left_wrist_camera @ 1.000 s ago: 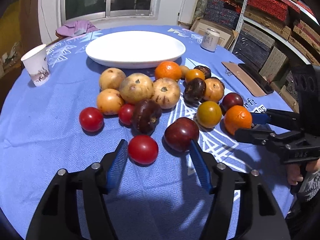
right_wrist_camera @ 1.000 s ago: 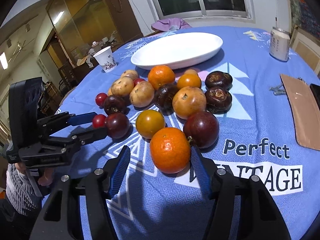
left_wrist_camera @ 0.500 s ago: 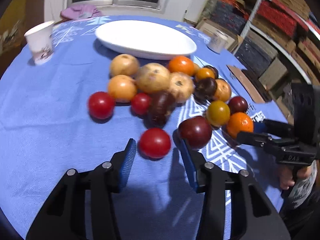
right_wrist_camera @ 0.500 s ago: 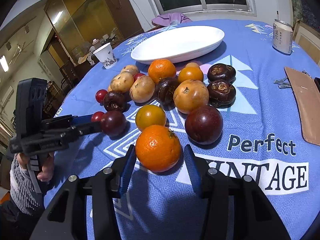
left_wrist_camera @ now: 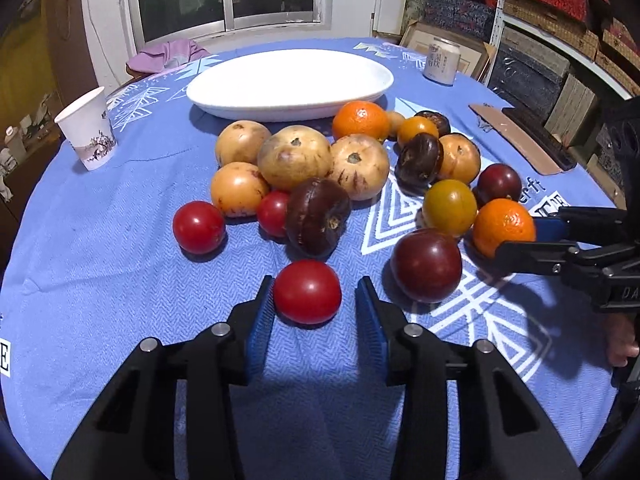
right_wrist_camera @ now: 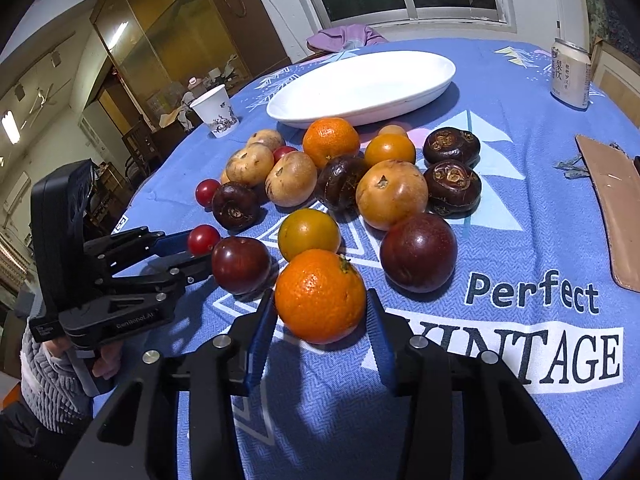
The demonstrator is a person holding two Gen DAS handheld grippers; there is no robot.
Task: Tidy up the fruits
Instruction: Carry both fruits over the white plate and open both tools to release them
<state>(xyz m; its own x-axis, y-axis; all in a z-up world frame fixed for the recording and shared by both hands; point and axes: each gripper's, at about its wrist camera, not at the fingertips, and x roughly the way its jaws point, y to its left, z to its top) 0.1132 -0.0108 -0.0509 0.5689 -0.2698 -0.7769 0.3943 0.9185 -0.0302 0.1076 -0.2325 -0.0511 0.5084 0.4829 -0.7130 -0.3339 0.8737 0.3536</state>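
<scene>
A pile of fruit lies on the blue tablecloth in front of an empty white oval plate (left_wrist_camera: 280, 111) (right_wrist_camera: 352, 118). My left gripper (left_wrist_camera: 315, 283) straddles a red tomato (left_wrist_camera: 307, 291), its jaws closing. The left pad touches the tomato, and a small gap shows at the right pad. My right gripper (right_wrist_camera: 321, 296) is closing on an orange (right_wrist_camera: 320, 295), and both blue pads meet its sides. In the right wrist view the left gripper (right_wrist_camera: 191, 249) flanks that tomato (right_wrist_camera: 203, 239). In the left wrist view the right gripper (left_wrist_camera: 520, 236) brackets the orange (left_wrist_camera: 503, 226).
A dark red plum (left_wrist_camera: 426, 265) lies just right of the tomato. Another plum (right_wrist_camera: 418, 252) and a yellow-green fruit (right_wrist_camera: 309, 233) crowd the orange. A paper cup (left_wrist_camera: 88, 134) stands far left, a can (right_wrist_camera: 569, 78) far right, a brown pouch (right_wrist_camera: 614, 220) near the right edge.
Both grippers' jaws have narrowed around their fruit, the left around the tomato and the right around the orange. The tomato now sits centred between the left fingers.
</scene>
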